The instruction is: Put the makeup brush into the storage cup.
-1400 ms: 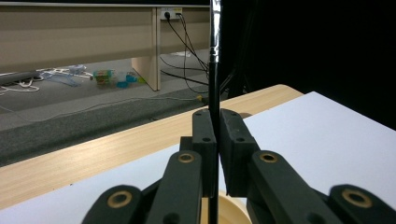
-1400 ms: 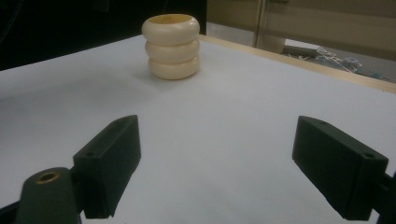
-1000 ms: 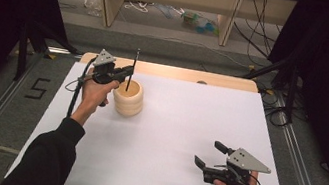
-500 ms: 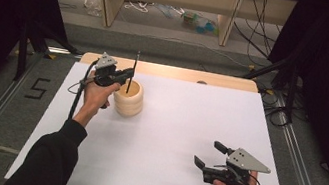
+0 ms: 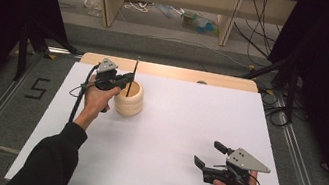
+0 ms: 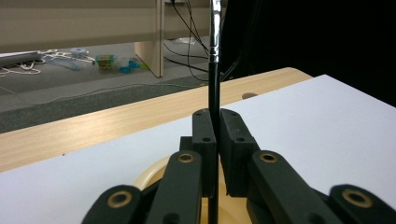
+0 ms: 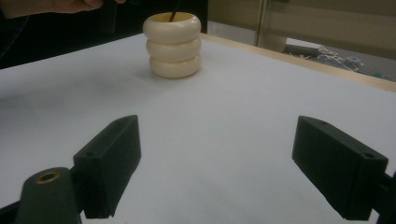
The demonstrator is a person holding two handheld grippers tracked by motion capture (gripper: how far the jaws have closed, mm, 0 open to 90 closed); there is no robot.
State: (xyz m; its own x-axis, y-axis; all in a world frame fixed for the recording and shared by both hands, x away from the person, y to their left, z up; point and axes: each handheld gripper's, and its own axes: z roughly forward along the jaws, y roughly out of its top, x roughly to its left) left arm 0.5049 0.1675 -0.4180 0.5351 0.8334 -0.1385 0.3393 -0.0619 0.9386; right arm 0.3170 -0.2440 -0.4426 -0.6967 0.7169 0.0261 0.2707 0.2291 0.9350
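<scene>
Barely anything has shifted in the last second: the left gripper (image 5: 121, 82) holds the same spot at the far left of the desk (image 5: 187, 126), its fingers (image 6: 205, 140) clenched on a thin black rod (image 5: 132, 77) that stands upright. In the left gripper view the rod runs straight up between the two pads, with a silvery band higher on its shaft. Its lower end dips into the mouth of the cream ribbed holder (image 5: 129, 99), which sits just to the right of that hand. The rod seems a shade lower than a second ago, though I cannot be sure. My guess is the rod is being set into the holder and release comes next. The right gripper (image 5: 215, 157) rests unchanged at the near right, fingers (image 7: 109, 163) spread wide and grasping nothing.
</scene>
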